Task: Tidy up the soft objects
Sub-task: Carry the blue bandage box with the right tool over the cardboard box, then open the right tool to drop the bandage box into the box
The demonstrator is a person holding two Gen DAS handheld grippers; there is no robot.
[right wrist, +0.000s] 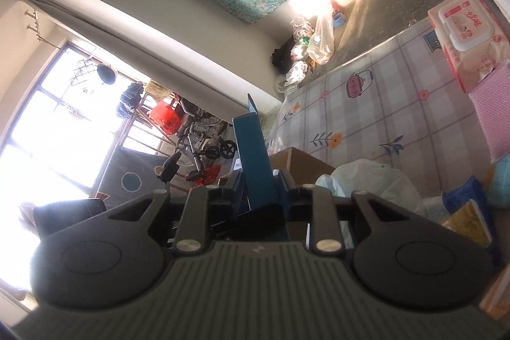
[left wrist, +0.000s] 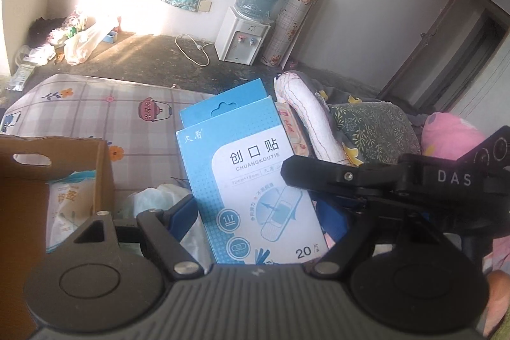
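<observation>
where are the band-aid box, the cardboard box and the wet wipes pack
band-aid box (left wrist: 251, 180), left wrist view, on its printed front face
cardboard box (left wrist: 105, 171), left wrist view, on its right wall
wet wipes pack (right wrist: 462, 31), right wrist view, on its lid

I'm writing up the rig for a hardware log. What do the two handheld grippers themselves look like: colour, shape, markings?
Both are matte black. The left gripper and right gripper each have a ribbed grey-black base, two round discs at the sides, angled linkage bars with silver pivot screws, and blue finger pads. The right one, seen from the left wrist view, carries white "DAS" lettering. No cables show.
</observation>
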